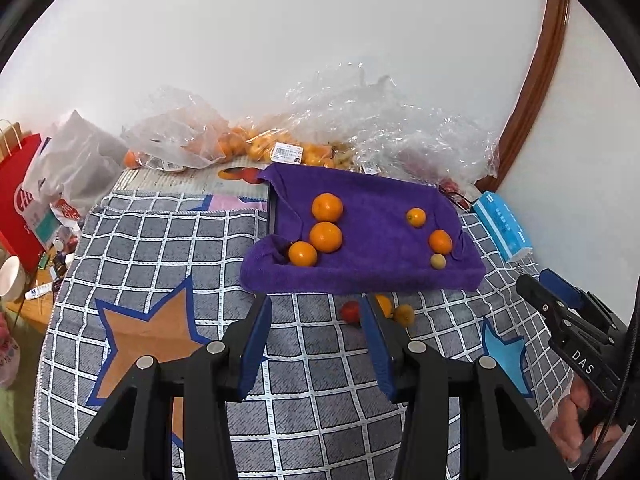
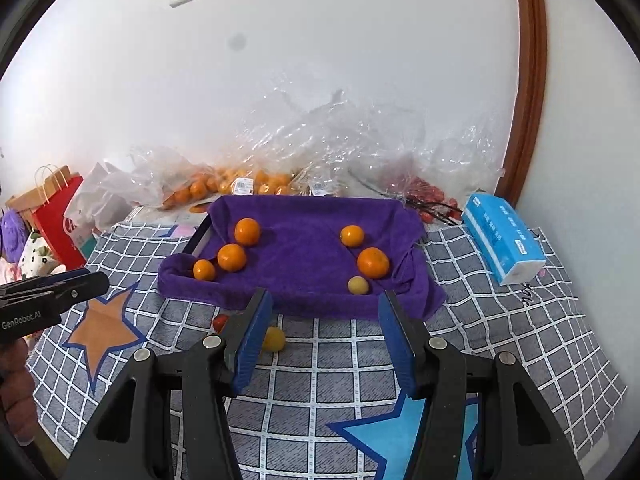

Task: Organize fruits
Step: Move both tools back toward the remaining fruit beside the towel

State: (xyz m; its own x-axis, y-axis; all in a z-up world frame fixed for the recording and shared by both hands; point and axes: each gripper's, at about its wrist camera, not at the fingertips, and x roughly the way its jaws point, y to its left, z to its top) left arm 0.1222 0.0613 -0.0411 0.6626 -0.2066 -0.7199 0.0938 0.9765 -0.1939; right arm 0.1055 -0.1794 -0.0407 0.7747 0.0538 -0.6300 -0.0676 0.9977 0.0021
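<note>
While both tools (image 1: 316,312) (image 2: 326,308) hang open and empty, checked cloth (image 2: 340,360) lies bare before the purple tray (image 2: 300,300).

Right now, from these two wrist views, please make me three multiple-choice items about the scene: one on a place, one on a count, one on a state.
1. Where does the blue tissue pack lie?
A. right of the purple towel
B. on the towel
C. left of the towel

2. How many fruits lie on the purple towel?
A. three
B. six
C. nine

3. How is the right gripper?
A. shut on an orange
B. open, holding nothing
C. shut on the towel

Answers:
1 A: the pack sits on the checked cloth, past the towel's right edge.
2 B: three at left, three at right.
3 B: the blue pads stand apart with only cloth between them.
</note>
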